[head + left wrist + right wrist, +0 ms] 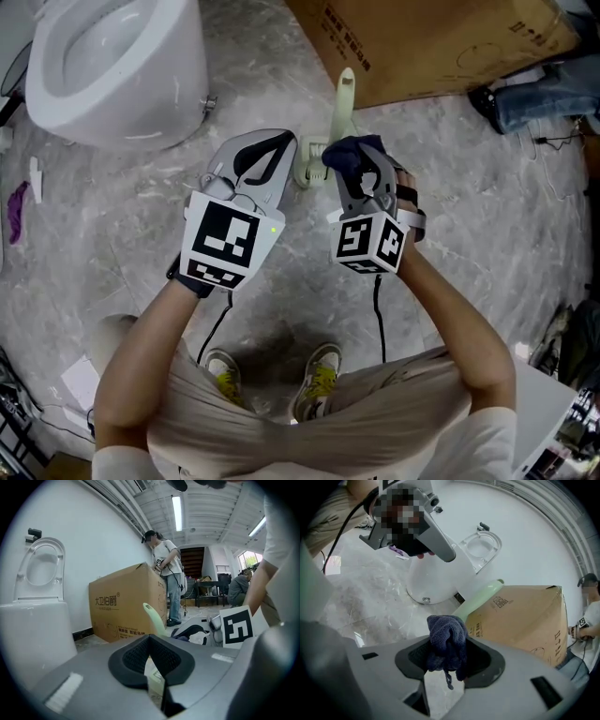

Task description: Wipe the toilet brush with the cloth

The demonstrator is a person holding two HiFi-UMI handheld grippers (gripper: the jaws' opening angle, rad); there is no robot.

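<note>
left gripper [151, 667] clamped the toilet brush [344, 98] low to steady it. right gripper [449, 667], at its 3 o'clock, pinched the navy cloth [446, 634] by the handle (likely ready to wipe).

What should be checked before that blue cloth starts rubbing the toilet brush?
1. Cloth gripped in the right gripper fingers: ok.
2. Left gripper fingers closed on the toilet brush lower part, steadying it: ok.
3. Cloth touching the brush handle: cannot tell; it is close beside it.
4. Toilet out of the way: ok, off to the left.
5. Gap between handle and cardboard box: cannot tell.
</note>
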